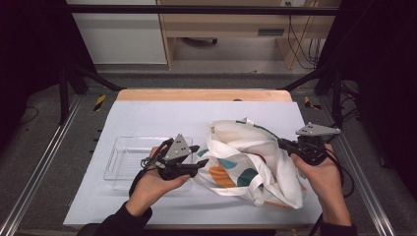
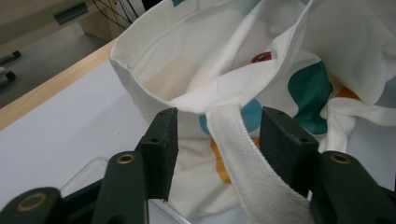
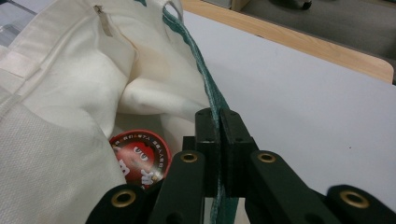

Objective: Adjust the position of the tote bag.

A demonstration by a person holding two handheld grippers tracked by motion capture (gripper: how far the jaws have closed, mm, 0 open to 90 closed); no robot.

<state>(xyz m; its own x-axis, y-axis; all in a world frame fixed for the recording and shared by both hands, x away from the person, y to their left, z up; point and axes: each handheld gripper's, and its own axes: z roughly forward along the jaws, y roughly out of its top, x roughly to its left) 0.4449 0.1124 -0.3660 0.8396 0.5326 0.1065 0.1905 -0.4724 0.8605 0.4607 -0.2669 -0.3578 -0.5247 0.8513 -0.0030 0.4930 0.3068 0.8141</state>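
**A:** At a white-topped table (image 1: 147, 115), a person works a cream tote bag (image 1: 248, 164) with two hand-held grippers. Where do things stand?

**B:** The bag lies slumped right of centre, its printed side — teal and orange patches — facing up. The right gripper (image 3: 218, 122) has its jaws pressed together on the green-edged rim (image 3: 198, 60) of the bag's mouth, at the bag's right side in the high view.

**A:** And the left gripper (image 2: 217, 128)?

**B:** Jaws apart. A white webbing handle (image 2: 247, 172) runs between them, but the pads do not press on it, so nothing is held there. It sits at the bag's left edge, just in front of a clear plastic tray (image 1: 118, 162).

**A:** Anything inside the bag?

**B:** A round red tin (image 3: 140, 156) with printed lettering lies in the opening, partly covered by the cloth. Whether more is in there I cannot tell; the folds hide the rest.

**A:** So how far along is it?

**B:** Early to middling, by my reading. One side of the mouth is gripped — the other side is not yet taken. The opening is only partly spread, the tin is still in the bag, and the tray holds nothing that I can make out. Left to do: get a second hold, widen the mouth, bring the contents out.
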